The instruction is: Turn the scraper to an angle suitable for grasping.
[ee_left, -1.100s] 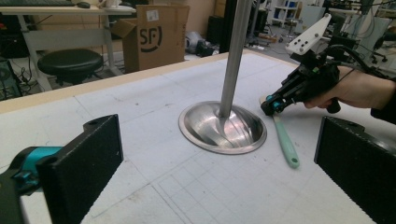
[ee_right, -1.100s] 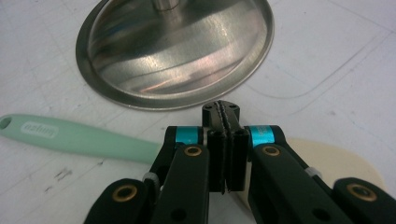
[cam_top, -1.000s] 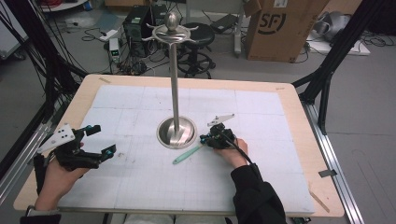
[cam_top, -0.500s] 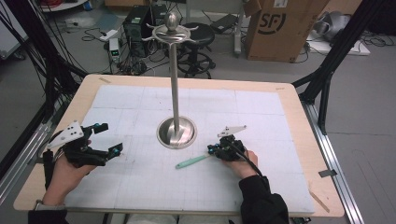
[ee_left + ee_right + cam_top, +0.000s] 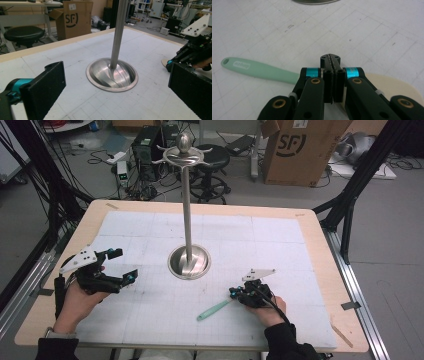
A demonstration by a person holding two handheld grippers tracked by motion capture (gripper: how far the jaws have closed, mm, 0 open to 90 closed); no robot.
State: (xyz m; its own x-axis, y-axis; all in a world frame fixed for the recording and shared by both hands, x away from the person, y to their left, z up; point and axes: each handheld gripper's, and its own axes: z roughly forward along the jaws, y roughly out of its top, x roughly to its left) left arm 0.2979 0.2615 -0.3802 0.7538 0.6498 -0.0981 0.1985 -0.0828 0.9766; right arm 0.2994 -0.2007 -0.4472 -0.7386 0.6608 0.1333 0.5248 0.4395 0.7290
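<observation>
My right tongs (image 5: 333, 65) are pinched shut above the spatula (image 5: 215, 309), hiding its neck; its mint handle points near-left across the tabletop (image 5: 300, 250). Left tongs (image 5: 121, 265) gape wide, empty.

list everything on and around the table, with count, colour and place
stand: 1, silver, round base mid-table, tall pole
spatula: 1, mint green handle, cream blade, flat on mat under right claw
mat: 1, white gridded, covering tabletop
table: 1, light wood
cardboard box: 1, brown, floor behind table
stool: 1, black, floor behind table
left claw: 1, black, open, left of stand
right claw: 1, black, shut above spatula
</observation>
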